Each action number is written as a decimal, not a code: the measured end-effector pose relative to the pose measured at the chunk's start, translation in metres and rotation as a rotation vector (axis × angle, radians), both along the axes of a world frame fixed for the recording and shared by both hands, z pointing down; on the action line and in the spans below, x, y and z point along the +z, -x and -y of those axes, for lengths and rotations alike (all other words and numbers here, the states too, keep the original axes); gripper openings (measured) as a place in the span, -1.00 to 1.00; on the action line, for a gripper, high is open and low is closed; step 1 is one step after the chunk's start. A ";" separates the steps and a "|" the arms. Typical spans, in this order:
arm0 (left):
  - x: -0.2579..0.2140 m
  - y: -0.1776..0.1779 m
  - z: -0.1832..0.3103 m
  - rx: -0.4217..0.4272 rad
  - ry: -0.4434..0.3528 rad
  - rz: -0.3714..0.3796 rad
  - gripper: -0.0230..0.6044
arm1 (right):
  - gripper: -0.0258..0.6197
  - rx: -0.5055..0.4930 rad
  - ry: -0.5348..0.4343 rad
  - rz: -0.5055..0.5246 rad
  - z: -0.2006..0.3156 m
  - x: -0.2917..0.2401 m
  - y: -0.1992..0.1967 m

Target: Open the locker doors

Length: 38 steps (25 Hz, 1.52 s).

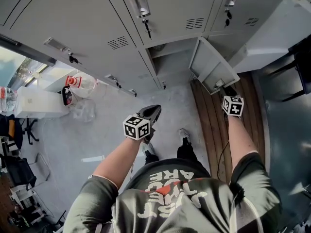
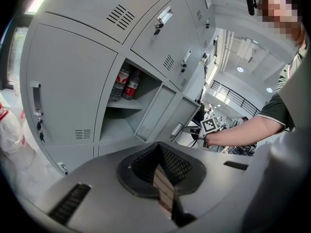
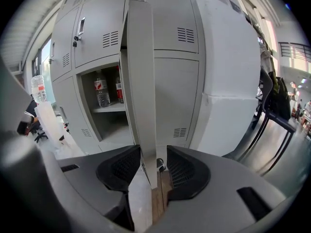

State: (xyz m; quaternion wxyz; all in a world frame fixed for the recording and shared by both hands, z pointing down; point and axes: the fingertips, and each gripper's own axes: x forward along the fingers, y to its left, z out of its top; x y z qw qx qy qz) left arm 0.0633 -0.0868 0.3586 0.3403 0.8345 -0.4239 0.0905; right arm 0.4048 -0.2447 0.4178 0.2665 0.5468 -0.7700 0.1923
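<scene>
A bank of grey lockers (image 1: pixel 160 13) fills the top of the head view. One lower door (image 1: pixel 210 64) stands swung out to the right. My right gripper (image 1: pixel 224 87) is at that door's free edge. In the right gripper view the door edge (image 3: pixel 141 81) runs between the jaws of the right gripper (image 3: pixel 153 166); a gap shows beside the right pad, so it is open. The open compartment (image 3: pixel 109 115) holds two bottles (image 3: pixel 103 92) on a shelf. My left gripper (image 1: pixel 151 111) hangs over the floor in front of the lockers; its pads (image 2: pixel 163 166) meet with nothing between them.
The other locker doors are closed, with keys in their locks (image 1: pixel 146 27). A clear bag with bottles (image 1: pixel 80 93) and a white table (image 1: pixel 34 103) lie at the left. A wooden floor strip (image 1: pixel 214 130) runs under the open door. A white cabinet (image 3: pixel 228 72) and a dark chair (image 3: pixel 274 101) stand to the right.
</scene>
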 end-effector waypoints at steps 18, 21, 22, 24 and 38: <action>-0.113 0.096 -0.041 -0.116 -0.192 0.006 -0.91 | -0.73 -0.525 0.141 0.316 -0.171 -0.087 0.275; -0.134 0.111 -0.047 -0.141 -0.241 0.007 -0.91 | -0.79 -0.578 0.042 0.345 -0.153 -0.141 0.309; -0.138 0.115 -0.048 -0.152 -0.249 0.004 -0.91 | -0.80 -0.589 0.021 0.346 -0.148 -0.154 0.315; -0.144 0.122 -0.051 -0.174 -0.259 -0.004 -0.91 | -0.81 -0.608 -0.010 0.344 -0.143 -0.174 0.324; -0.154 0.136 -0.051 -0.177 -0.266 -0.034 -0.91 | -0.81 -0.629 -0.023 0.309 -0.136 -0.186 0.324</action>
